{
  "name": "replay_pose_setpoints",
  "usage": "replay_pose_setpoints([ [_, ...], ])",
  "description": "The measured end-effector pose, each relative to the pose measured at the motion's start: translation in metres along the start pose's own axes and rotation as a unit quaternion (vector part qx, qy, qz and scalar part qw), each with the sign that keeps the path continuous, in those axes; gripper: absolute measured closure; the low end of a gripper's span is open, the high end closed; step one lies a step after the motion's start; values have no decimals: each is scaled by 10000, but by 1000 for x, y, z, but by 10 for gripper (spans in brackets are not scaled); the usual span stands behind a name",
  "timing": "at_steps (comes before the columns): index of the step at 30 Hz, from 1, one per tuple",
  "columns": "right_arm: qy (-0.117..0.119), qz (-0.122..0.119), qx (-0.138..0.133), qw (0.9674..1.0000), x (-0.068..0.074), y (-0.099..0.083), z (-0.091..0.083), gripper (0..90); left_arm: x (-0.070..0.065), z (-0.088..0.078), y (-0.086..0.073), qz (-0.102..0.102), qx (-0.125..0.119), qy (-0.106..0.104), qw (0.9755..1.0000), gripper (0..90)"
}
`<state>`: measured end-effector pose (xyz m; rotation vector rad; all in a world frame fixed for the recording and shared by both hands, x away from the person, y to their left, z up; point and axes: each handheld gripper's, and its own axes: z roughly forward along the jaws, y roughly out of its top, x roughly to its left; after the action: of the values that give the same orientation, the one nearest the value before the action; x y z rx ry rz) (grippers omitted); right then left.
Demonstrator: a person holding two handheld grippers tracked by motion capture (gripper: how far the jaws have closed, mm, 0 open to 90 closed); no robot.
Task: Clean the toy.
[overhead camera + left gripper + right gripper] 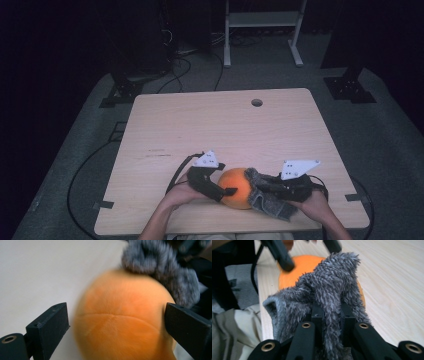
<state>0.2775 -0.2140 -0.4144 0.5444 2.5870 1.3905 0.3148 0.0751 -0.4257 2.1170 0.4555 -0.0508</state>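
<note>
An orange plush ball [237, 187] [120, 320] [304, 265] rests on the wooden table [225, 125] near its front edge. My left gripper [226, 189] [116, 308] is open, and its jaws straddle the ball from the left. A thin gap shows between one jaw and the plush. A grey fuzzy cloth [270, 202] [160, 262] [332, 272] lies draped against the ball's right side. My right gripper [267, 189] [332, 307] is shut on this cloth, with the fabric bunched between its fingers.
A round cable hole [257, 102] sits near the table's far edge. Cables [175, 75] run over the grey floor behind the table. A white stand [262, 30] and dark equipment legs [350, 85] stand farther back. A person's forearms come in over the front edge.
</note>
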Motion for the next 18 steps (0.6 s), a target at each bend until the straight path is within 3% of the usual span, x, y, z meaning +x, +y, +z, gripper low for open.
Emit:
replay_pose_setpoints([
  [1, 33, 23, 3, 10000, -1, 0, -1, 775, 0, 2, -1, 1, 81, -110, 9999, 76],
  [3, 27, 26, 6, 10000, 0, 1, -3, 775, -4, 2, 0, 117, 108, -76, 9998, 195],
  [5, -79, -21, 18, 10000, 3, 4, -6, 776, -9, -1, 2, 415, -128, 13, 9991, 349],
  [7, -211, -64, -15, 9998, 5, 6, -9, 778, -13, -4, 5, 727, -380, 239, 9963, 406],
  [9, -384, -32, -167, 9991, 4, 9, -14, 779, -17, -7, 9, 1277, -664, 596, 9878, 413],
  [11, -498, 69, -315, 9982, -1, 15, -13, 780, -16, -8, 11, 1826, -554, 963, 9769, 403],
  [12, -498, 69, -315, 9982, -1, 15, -13, 780, -16, -8, 11, 1826, -554, 963, 9769, 383],
  [13, -605, 21, -233, 9979, -2, 22, -4, 780, -11, -4, 6, 2063, -369, 1193, 9705, 357],
  [14, -586, 12, -224, 9980, -3, 24, 3, 780, -7, -1, 2, 1992, -263, 1195, 9723, 319],
  [17, -625, -157, -19, 9979, 1, 26, 27, 781, 5, -5, -6, 1239, -390, 1098, 9854, 173],
  [18, -601, -157, -50, 9981, 2, 26, 30, 780, 7, -6, -7, 1104, -348, 1108, 9871, 148],
])
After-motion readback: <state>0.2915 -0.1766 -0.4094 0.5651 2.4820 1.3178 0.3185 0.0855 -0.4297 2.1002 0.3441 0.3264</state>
